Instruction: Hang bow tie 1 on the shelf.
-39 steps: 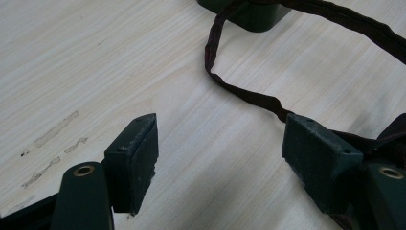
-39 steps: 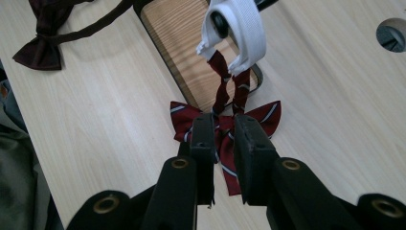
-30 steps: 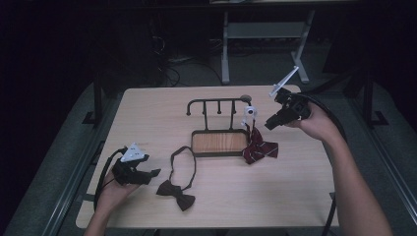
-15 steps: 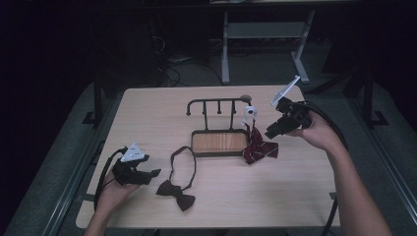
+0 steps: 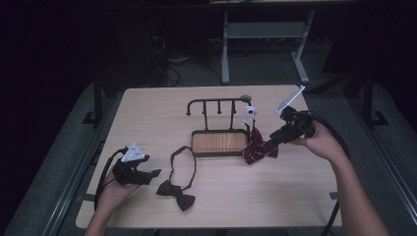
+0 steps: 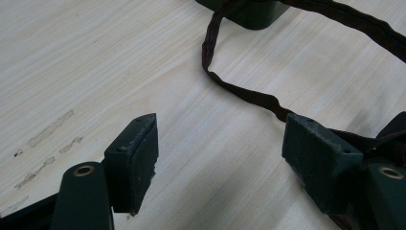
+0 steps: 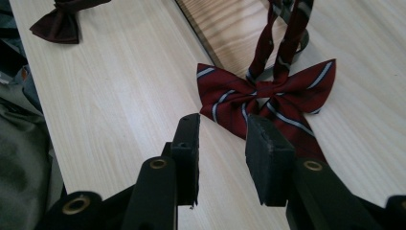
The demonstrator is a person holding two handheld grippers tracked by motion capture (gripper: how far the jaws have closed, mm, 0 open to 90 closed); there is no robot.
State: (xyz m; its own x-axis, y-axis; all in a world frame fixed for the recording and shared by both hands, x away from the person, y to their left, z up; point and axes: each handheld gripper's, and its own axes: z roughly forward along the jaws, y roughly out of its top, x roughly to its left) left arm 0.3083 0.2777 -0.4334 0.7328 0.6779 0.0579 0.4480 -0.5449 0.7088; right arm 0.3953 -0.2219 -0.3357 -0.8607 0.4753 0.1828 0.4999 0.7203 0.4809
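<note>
A dark red striped bow tie (image 5: pixel 259 149) (image 7: pixel 268 96) lies on the table by the right end of a black hook rack with a wooden base (image 5: pixel 219 141). Its strap (image 7: pixel 262 45) runs up to that end of the rack. My right gripper (image 5: pixel 272 140) (image 7: pixel 222 128) points at the tie from the right. Its jaws have just been opening and stand apart just short of the tie, with nothing between them. A dark brown bow tie (image 5: pixel 176 195) with a looped strap (image 6: pixel 239 91) lies at the front left. My left gripper (image 5: pixel 147 174) (image 6: pixel 220 143) rests open beside it, its right jaw close to the strap.
A white clasp (image 5: pixel 250 111) sits at the rack's right end. The rack's hook bar (image 5: pixel 216 102) stands behind the base. A grey desk frame (image 5: pixel 265 29) stands on the dark floor beyond the table's far edge.
My right gripper has come down and a little left toward the striped bow tie, and its jaws stand wider apart. The left gripper and both ties have not moved.
</note>
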